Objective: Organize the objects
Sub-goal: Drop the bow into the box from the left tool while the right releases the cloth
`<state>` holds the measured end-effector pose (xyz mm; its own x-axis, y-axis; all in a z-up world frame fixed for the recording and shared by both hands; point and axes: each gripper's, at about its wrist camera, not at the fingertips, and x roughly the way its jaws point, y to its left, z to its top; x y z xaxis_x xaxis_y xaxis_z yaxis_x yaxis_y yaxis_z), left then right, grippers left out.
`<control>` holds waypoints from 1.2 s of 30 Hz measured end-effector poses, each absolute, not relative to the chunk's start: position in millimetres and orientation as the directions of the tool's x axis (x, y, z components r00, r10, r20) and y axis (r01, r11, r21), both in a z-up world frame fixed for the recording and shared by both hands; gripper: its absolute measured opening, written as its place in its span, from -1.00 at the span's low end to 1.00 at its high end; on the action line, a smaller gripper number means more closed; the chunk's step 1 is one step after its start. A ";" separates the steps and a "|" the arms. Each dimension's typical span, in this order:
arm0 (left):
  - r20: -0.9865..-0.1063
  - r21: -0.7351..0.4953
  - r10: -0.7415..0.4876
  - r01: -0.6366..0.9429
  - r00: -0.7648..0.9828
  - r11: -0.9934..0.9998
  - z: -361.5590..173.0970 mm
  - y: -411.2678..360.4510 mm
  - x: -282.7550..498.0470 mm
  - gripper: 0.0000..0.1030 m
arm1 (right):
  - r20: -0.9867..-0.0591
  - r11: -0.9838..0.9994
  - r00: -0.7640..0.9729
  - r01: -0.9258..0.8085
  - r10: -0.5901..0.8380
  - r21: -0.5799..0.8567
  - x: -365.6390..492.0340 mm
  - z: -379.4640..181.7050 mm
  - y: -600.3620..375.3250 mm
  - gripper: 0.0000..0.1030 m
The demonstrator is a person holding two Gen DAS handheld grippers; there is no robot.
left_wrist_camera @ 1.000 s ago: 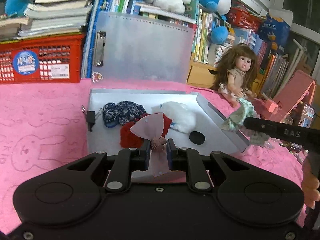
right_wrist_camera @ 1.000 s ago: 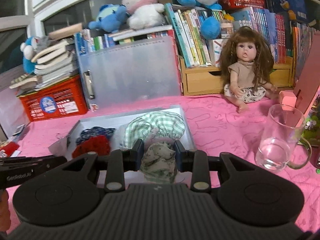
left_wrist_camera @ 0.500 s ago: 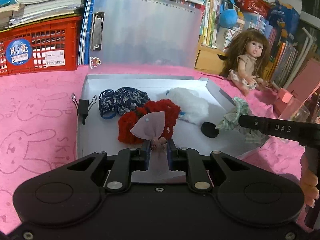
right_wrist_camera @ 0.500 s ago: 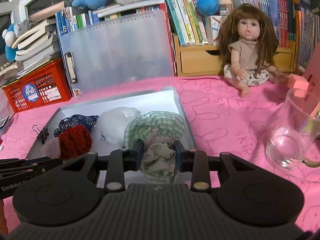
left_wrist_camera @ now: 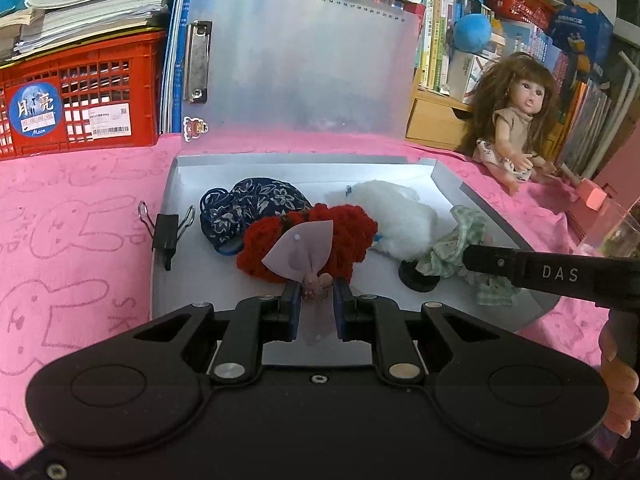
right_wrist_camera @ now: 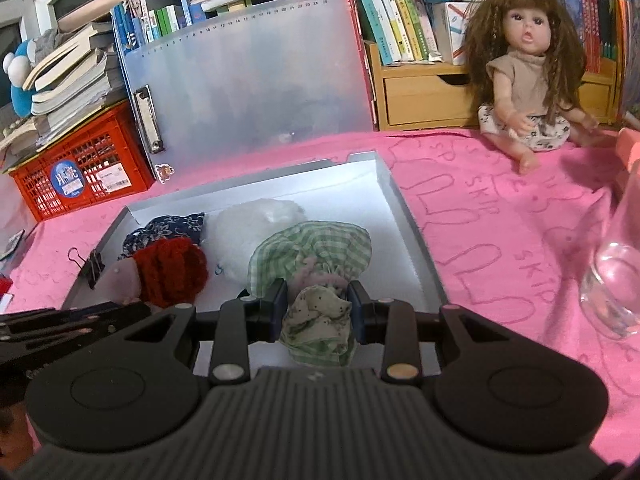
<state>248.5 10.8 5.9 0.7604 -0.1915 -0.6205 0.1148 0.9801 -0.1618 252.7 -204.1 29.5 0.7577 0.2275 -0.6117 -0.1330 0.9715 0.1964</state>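
An open grey box (left_wrist_camera: 304, 162) (right_wrist_camera: 404, 216) lies on the pink cloth. It holds a navy floral scrunchie (left_wrist_camera: 256, 202), a red knitted one (left_wrist_camera: 344, 232) (right_wrist_camera: 172, 270), a white fluffy one (left_wrist_camera: 396, 216) (right_wrist_camera: 252, 224) and a black round piece (left_wrist_camera: 418, 278). My left gripper (left_wrist_camera: 316, 286) is shut on a pale pink bow hair tie (left_wrist_camera: 300, 254) over the box's near part. My right gripper (right_wrist_camera: 318, 298) is shut on a green checked scrunchie (right_wrist_camera: 316, 250) (left_wrist_camera: 464, 236) over the box's right side.
A black binder clip (left_wrist_camera: 166, 230) sits on the box's left wall. A translucent clipboard (left_wrist_camera: 304, 60) leans behind the box. A red crate (left_wrist_camera: 76, 108) stands at left, a doll (right_wrist_camera: 524, 68) at right, a glass cup (right_wrist_camera: 616, 280) near right. Books line the back.
Both grippers have moved forward and down over the box, each still holding its hair piece. The box contents look larger and nearer.
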 end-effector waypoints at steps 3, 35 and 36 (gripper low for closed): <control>-0.621 -0.160 -0.186 0.109 0.762 0.981 5.2 8.7 253.1 -0.69 | -0.615 0.968 0.751 -0.137 0.240 0.210 257.0 29.0 -202.7 -0.28; -0.540 -0.120 -0.211 0.173 0.814 0.977 32.3 4.2 207.9 -0.06 | -0.552 0.959 0.790 -0.159 0.266 0.235 225.3 48.4 -216.3 0.38; -0.539 -0.120 -0.215 0.178 0.815 0.977 33.8 4.3 204.7 -0.03 | -0.547 0.957 0.792 -0.163 0.271 0.238 222.5 49.7 -217.4 0.40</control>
